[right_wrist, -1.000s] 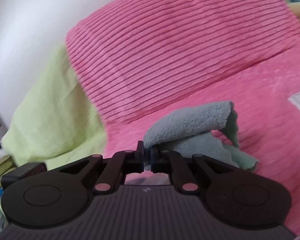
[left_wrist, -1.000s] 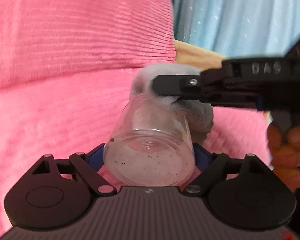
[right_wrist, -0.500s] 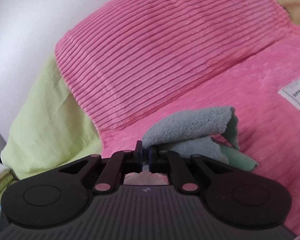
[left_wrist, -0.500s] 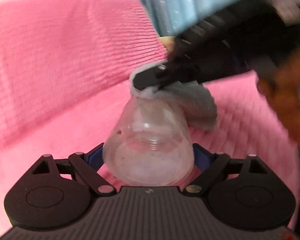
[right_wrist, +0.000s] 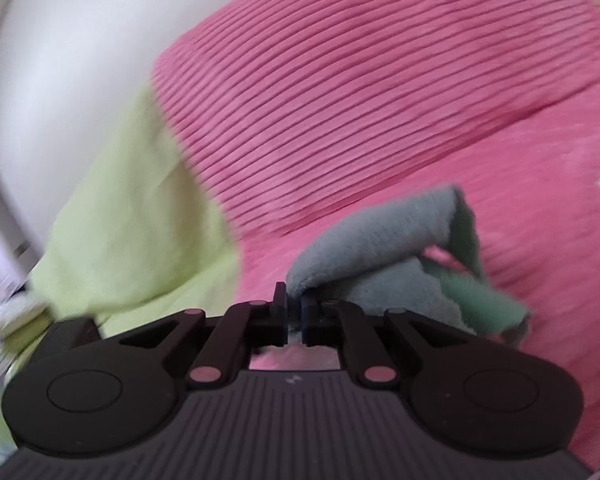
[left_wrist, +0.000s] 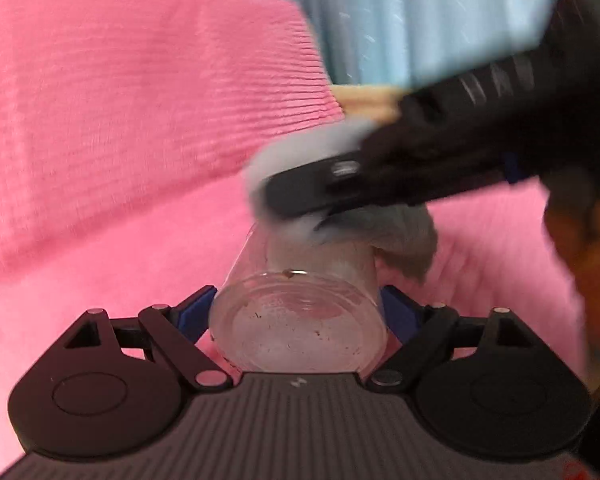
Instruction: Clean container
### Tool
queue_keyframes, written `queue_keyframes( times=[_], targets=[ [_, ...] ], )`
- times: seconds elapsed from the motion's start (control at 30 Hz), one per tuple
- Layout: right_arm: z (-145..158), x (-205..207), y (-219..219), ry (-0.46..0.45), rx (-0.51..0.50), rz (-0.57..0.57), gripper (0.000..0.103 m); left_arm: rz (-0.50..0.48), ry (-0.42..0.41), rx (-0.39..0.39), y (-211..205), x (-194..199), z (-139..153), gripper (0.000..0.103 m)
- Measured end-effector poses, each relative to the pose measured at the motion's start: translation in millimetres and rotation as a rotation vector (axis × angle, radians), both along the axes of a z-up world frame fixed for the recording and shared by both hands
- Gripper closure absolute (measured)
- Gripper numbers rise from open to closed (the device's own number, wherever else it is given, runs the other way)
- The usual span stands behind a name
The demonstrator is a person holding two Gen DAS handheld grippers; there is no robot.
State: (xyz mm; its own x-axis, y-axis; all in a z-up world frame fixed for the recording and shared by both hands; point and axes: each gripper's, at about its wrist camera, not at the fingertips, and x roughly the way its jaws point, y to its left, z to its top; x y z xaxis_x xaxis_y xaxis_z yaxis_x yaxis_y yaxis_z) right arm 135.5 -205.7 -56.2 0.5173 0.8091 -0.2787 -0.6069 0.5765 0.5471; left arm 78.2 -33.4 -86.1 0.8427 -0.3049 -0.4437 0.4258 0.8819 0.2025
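My left gripper (left_wrist: pixel 300 316) is shut on a clear plastic container (left_wrist: pixel 300 320) with brown specks on its base, held base toward the camera. My right gripper (right_wrist: pixel 294 314) is shut on a grey-green cloth (right_wrist: pixel 384 256). In the left wrist view the right gripper (left_wrist: pixel 296 204) comes in from the right and presses the cloth (left_wrist: pixel 396 236) onto the container's far mouth end. The container's opening is hidden behind the cloth.
A pink ribbed cushion (left_wrist: pixel 132 92) and pink bedding (right_wrist: pixel 540 208) fill the background. A light green fabric (right_wrist: pixel 140 216) lies left in the right wrist view. A light blue fabric (left_wrist: pixel 400 20) is at the top. The person's hand (left_wrist: pixel 588 240) is at the right.
The right gripper with the cloth has swung across the container's far end, tilting and shifting over it. The container stays clamped in my left gripper.
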Motion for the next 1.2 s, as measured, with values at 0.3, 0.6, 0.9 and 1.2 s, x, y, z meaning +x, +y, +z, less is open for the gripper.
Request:
queue_keyframes(
  times=[0.3,0.6,0.9,1.2],
  targets=[
    [-4,20,-19,0.039,0.024,-0.191,0.101,-0.007,-0.01,0.028,-9,1,0,0.012],
    [-4,16,-19,0.036,0.027,-0.189,0.1,0.039,0.246,-0.371,33,27,4,0.013],
    [-3,4,-8,0.02,0.012,-0.027,0.098,0.004,0.009,0.037,-3,8,-2,0.015],
    [-4,16,-16,0.018,-0.005,-0.174,0.101,0.0,0.015,0.027,-5,7,-2,0.015]
  ],
)
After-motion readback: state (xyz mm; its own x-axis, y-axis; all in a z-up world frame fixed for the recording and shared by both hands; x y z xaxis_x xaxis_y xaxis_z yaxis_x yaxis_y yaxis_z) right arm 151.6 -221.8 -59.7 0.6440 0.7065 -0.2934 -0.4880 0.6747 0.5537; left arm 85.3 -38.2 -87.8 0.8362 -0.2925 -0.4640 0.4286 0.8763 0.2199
